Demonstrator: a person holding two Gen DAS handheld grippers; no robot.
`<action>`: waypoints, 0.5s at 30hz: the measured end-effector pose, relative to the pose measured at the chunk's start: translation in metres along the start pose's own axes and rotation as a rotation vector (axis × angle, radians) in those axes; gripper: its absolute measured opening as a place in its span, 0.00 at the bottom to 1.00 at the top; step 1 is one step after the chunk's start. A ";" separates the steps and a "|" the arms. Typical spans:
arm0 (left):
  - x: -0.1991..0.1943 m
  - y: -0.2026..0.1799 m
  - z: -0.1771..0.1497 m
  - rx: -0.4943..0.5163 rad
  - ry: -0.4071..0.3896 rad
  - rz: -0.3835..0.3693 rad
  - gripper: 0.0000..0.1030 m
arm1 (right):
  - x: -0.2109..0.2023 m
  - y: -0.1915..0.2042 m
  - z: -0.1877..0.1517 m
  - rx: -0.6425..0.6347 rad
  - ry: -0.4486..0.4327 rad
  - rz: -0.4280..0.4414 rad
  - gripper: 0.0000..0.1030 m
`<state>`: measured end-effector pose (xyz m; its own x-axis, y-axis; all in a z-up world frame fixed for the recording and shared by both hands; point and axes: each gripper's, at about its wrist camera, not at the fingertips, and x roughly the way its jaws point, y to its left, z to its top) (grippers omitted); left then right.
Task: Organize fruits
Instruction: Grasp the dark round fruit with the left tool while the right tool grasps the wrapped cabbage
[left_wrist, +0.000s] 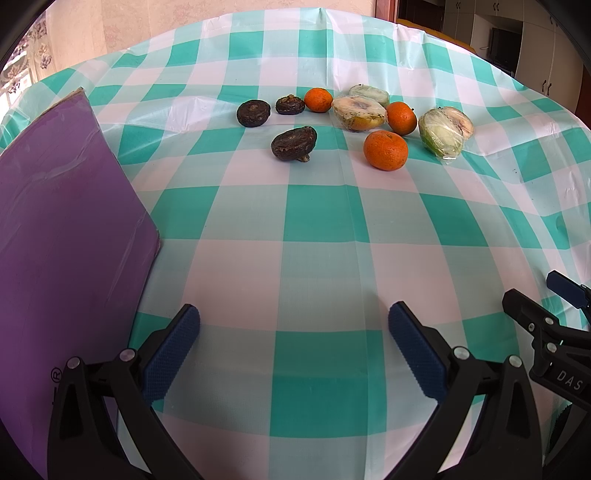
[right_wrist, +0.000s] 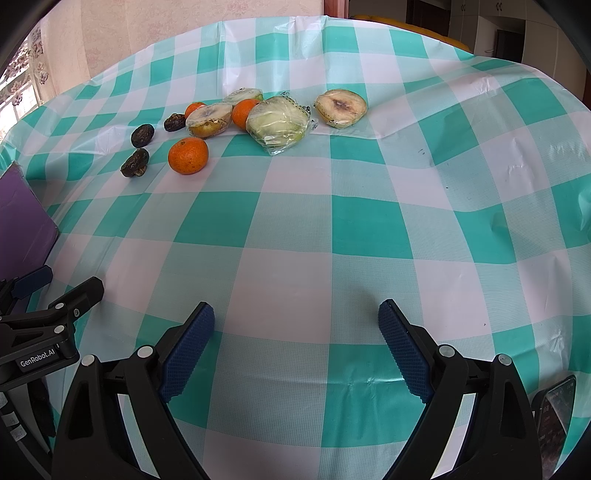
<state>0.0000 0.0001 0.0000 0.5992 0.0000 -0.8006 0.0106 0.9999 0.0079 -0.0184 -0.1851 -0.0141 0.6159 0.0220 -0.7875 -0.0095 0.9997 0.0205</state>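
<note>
Both grippers sit low over near edge of table, pointing forward along the cloth, level, side by side. Left gripper (left_wrist: 293, 336) jaws spread wide, nothing between them, blue ribbed pads (left_wrist: 171, 354) on black plastic arms with silver rivets. Right gripper (right_wrist: 295, 334) same: jaws spread wide, holding nothing, pads (right_wrist: 186, 356) hover above cloth, touching no fruit. Each gripper shows at the edge of the other's view; white lettering on both bodies.

Tablecloth (left_wrist: 314, 221) is glossy plastic, teal and white check, creased with fold lines. Fruit cluster lies far across the table, well apart from both grippers. Three tangerines: nearest tangerine (left_wrist: 386, 150) round, dimpled orange skin; second tangerine (left_wrist: 401, 117) behind it; third tangerine (left_wrist: 318, 99) further back. Three dark wrinkled fruits, brown-black, flattened round: front dark fruit (left_wrist: 294, 143) tilted on edge, left dark fruit (left_wrist: 253, 113), back dark fruit (left_wrist: 290, 105). Cut fruit halves wrapped in clear cling film: greenish wrapped half (left_wrist: 443, 131) at right of cluster, yellowish wrapped half (left_wrist: 359, 112) touching second tangerine, pale wrapped half (left_wrist: 369, 94) behind it. Right view shows one more, browned wrapped half (right_wrist: 340, 108), cut face up, just beside the greenish one.

Purple board (left_wrist: 62, 236), flat, matte with film sheen, lies at left. Phone (right_wrist: 556, 424) at the right view's lower right edge
</note>
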 end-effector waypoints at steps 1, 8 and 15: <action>0.000 0.000 0.000 0.000 0.000 0.000 0.99 | 0.000 0.000 0.000 0.001 -0.005 0.001 0.85; 0.000 0.000 0.000 0.000 0.000 0.000 0.99 | 0.000 0.000 0.000 0.000 -0.001 0.000 0.85; 0.000 0.000 0.000 0.000 0.000 -0.001 0.99 | 0.000 0.000 0.000 0.004 0.000 -0.002 0.85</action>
<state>-0.0002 0.0003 -0.0001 0.5993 -0.0011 -0.8006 0.0109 0.9999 0.0068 -0.0184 -0.1853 -0.0142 0.6157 0.0199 -0.7877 -0.0052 0.9998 0.0211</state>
